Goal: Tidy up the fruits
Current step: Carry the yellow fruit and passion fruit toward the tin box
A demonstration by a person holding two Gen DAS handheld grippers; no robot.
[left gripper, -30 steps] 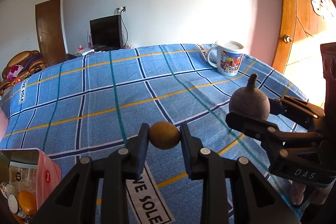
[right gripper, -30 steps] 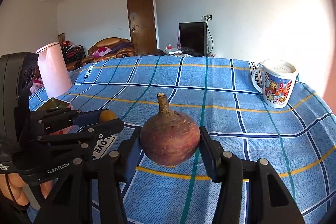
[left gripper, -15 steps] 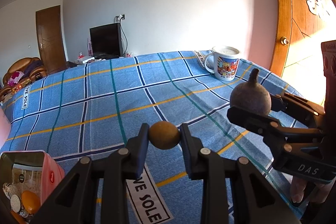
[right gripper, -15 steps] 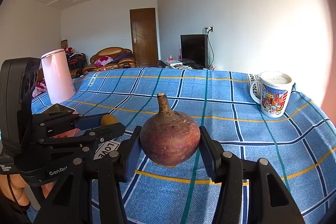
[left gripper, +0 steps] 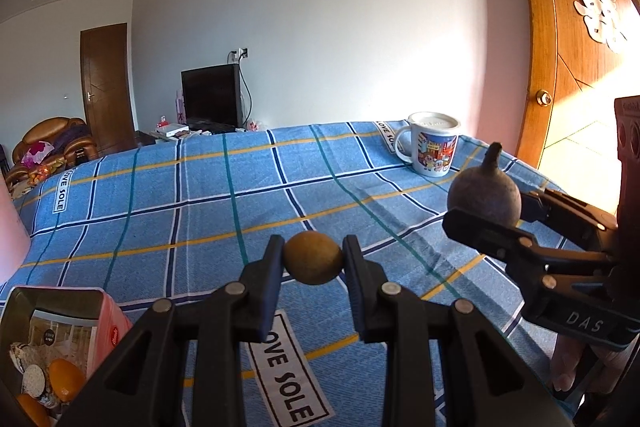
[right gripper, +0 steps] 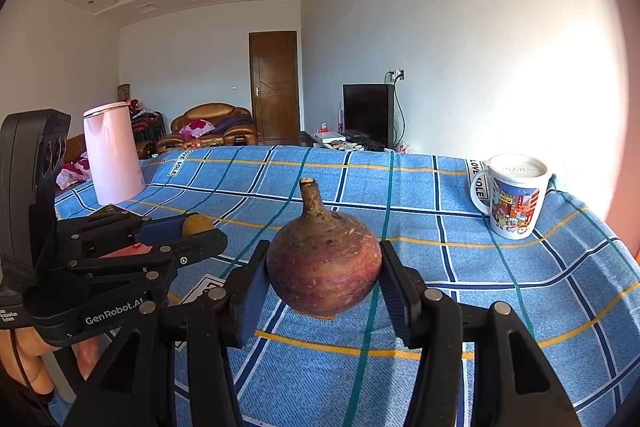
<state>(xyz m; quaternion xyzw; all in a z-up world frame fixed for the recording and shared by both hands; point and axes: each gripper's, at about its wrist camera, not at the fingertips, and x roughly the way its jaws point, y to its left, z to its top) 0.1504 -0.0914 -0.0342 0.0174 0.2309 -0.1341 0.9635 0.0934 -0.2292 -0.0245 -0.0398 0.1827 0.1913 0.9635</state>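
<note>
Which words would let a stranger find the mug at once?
Start at the blue checked tablecloth and follow it to its far right corner. There stands the mug, upright, handle pointing left. Its colourful cartoon print sets it apart from the plain pink kettle opposite.

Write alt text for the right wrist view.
The right gripper holds a round reddish fruit with a stem above a blue checked tablecloth. The left gripper holds a small brown fruit; a mug stands behind.

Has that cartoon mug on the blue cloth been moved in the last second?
No. The mug sits by the same "LOVE" label on the tablecloth; only the camera tilted.
</note>
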